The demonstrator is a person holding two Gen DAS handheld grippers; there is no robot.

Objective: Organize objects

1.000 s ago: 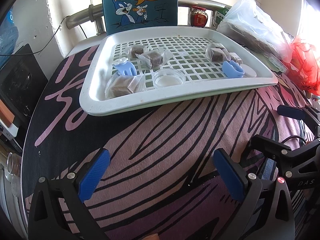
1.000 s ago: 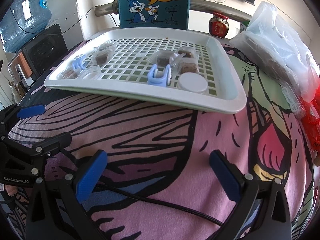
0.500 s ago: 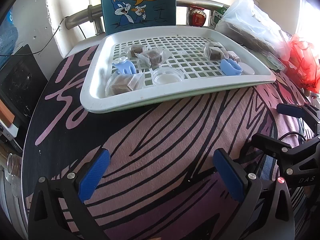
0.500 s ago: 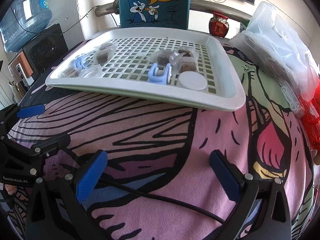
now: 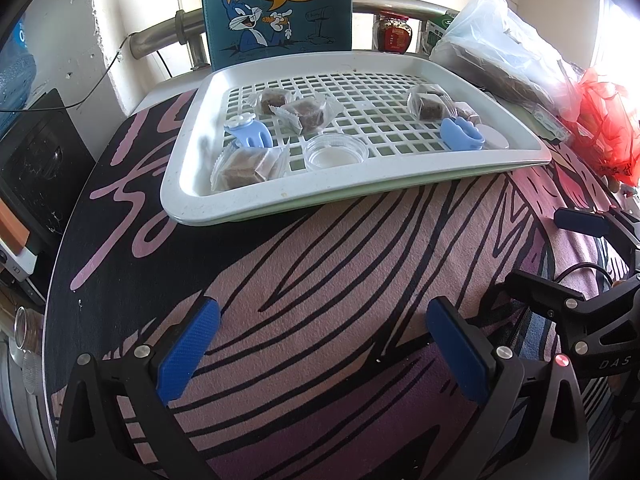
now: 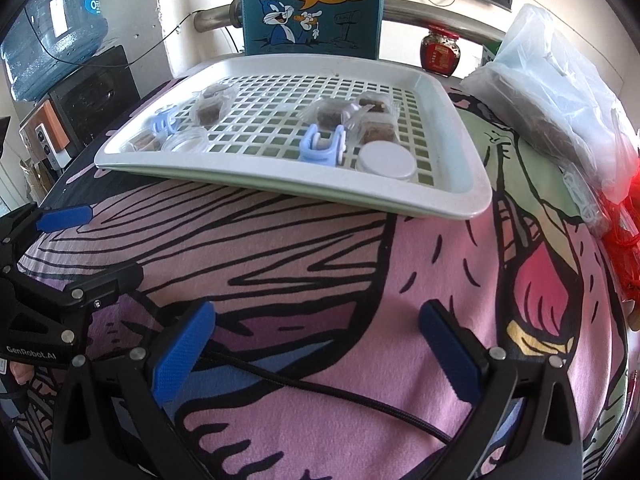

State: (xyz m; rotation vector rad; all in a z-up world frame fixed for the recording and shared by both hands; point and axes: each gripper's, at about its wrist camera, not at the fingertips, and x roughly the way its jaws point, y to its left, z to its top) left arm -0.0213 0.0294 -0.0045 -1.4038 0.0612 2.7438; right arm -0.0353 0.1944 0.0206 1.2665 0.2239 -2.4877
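Note:
A white slotted tray lies on the patterned cloth. In it are several wrapped brown cakes, two light blue clips, a clear open dish and a white lidded dish. My left gripper is open and empty, over the cloth well short of the tray. My right gripper is open and empty, also short of the tray. Each gripper shows at the edge of the other's view.
A Bugs Bunny box stands behind the tray. A clear plastic bag and a red bag lie at the right. A red-lidded jar and a water bottle are at the back. A black cable crosses the cloth.
Both grippers have drawn back slightly and the left view has shifted a little; the tray looks slightly farther. Both stay open. Nothing in the tray has moved.

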